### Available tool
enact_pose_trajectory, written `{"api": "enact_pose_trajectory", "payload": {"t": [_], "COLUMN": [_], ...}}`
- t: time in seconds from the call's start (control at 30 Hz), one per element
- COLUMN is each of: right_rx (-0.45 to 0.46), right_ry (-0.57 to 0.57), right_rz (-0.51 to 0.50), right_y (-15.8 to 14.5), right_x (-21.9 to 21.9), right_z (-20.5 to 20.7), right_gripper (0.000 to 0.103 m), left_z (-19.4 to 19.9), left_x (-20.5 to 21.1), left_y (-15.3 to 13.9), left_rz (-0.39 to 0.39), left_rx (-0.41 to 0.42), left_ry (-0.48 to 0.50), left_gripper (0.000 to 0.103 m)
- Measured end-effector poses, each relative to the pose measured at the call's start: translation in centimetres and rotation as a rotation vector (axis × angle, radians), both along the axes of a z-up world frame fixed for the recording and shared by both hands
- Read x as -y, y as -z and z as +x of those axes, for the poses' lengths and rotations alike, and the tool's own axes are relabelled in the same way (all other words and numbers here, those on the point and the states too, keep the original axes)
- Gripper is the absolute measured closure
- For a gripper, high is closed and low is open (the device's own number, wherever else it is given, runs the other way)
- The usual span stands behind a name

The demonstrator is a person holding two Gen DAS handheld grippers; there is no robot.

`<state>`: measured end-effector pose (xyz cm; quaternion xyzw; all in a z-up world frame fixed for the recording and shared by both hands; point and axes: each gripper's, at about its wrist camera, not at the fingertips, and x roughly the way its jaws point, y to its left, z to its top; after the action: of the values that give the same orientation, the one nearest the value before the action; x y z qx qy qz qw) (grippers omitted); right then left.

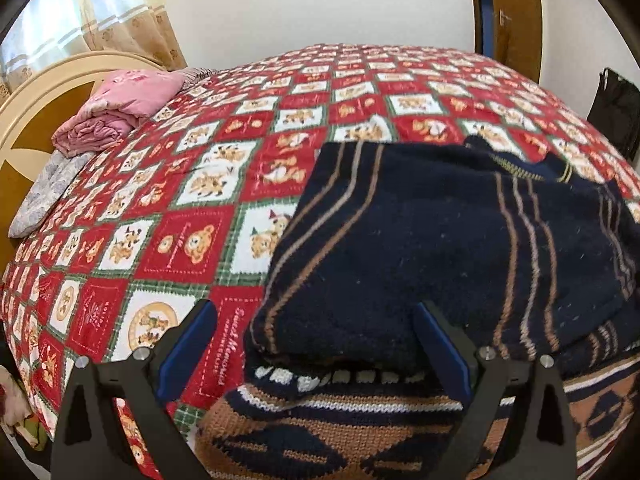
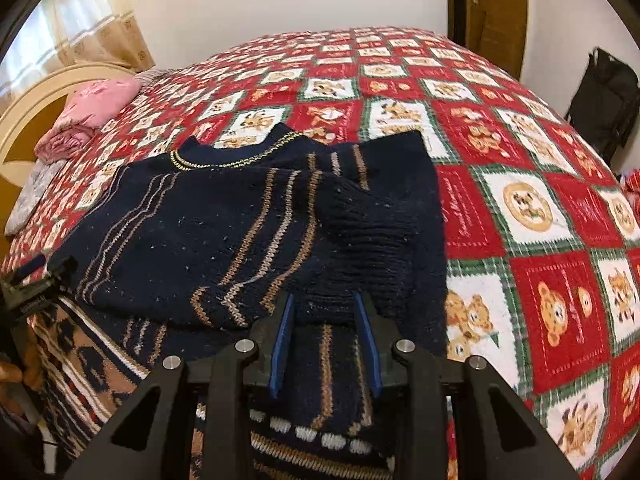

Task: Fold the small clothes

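A navy knitted sweater [image 1: 420, 240] with tan stripes lies on the bed, its sides folded inward over a brown patterned hem [image 1: 320, 432]. My left gripper [image 1: 316, 320] stands wide open at the sweater's left folded edge. One finger is over the quilt and the other over the knit, and nothing is pinched. In the right wrist view the sweater [image 2: 208, 232] shows its collar at the far end. My right gripper [image 2: 324, 308] has its jaws partly apart over the ribbed sleeve cuff [image 2: 360, 240]. The cuff lies flat and spreads past both fingers.
The red and white bear quilt [image 2: 540, 220] covers the whole bed. A pink folded blanket [image 1: 120, 108] and a grey pillow [image 1: 48, 192] sit by the cream headboard [image 1: 24, 108] at the left. A wooden door [image 2: 492, 8] and a black bag [image 2: 608, 100] stand beyond the bed.
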<state>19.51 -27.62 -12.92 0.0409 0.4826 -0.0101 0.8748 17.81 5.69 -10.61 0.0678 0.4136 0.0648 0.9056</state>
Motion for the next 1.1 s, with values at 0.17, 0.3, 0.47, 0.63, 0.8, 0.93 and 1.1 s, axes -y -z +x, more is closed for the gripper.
{"api": "enact_pose_trajectory", "payload": {"t": [0.17,0.3,0.47,0.63,0.8,0.93,1.1], "right_rx": [0.155,0.364,0.555,0.486,0.293,0.244,0.133], "right_ry": [0.007,0.055,0.012,-0.096,-0.219,-0.241,-0.213], "right_rz": [0.023,0.057,0.467,0.971,1.058,0.692,0.29], "right_y": [-4.6,-9.6,-14.0,-12.7,-11.5,-13.5,-14.7], "right_x": [-0.5,-0.5,0.9,0.7,-1.1,-2.3,-2.2], "right_z": [-3.7,-7.6,-11.5,-13.3,-15.3,-20.0,-26.2], "right_gripper": [0.07,0.07,0.07,0.069,0.069,0.069,0.069], "left_z": [-1.5,-3.1,-5.3,-7.7,-10.9,-13.6,-17.1], "left_x": [0.5,0.6,0.8,0.9,-0.3,-2.8,-6.7], "left_y": [-1.4,-2.5,-4.0,-5.2,-6.8,-7.2,-6.7], "left_rz": [0.019,-0.004,-0.038,-0.076,-0.068,-0.059,0.003], "left_rx": [0.034,0.05,0.082,0.107,0.147,0.147,0.132], "left_ry": [0.028,0.049,0.075,0.098,0.13,0.156,0.19], "left_gripper": [0.003,0.003,0.003,0.003,0.003,0.003,0.003]}}
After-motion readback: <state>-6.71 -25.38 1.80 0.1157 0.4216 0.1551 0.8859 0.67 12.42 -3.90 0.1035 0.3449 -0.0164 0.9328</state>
